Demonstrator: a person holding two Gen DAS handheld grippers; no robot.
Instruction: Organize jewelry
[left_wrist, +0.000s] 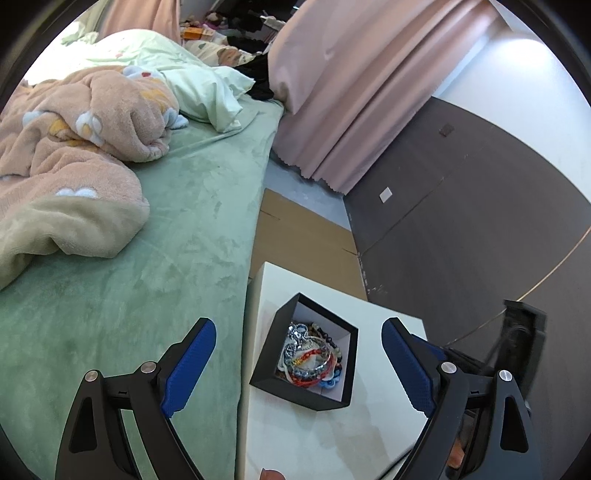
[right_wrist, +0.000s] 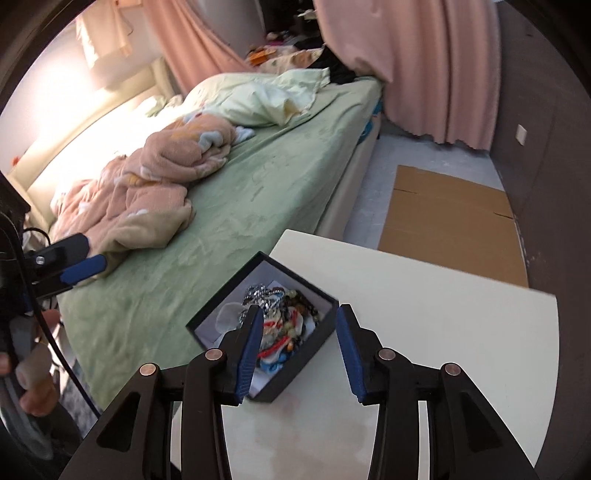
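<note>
A black open box with a white inside sits on a small white table. It holds a tangle of jewelry: silver chain, beaded and red bracelets. My left gripper is open wide and empty, above and short of the box. In the right wrist view the box and jewelry lie just ahead. My right gripper is open and empty, its fingers straddling the box's near right corner. The left gripper shows at the far left, over the bed.
A bed with a green sheet and a rumpled pink blanket runs along the table's left. Flat cardboard lies on the floor beyond the table. Pink curtains and a dark wall panel stand to the right.
</note>
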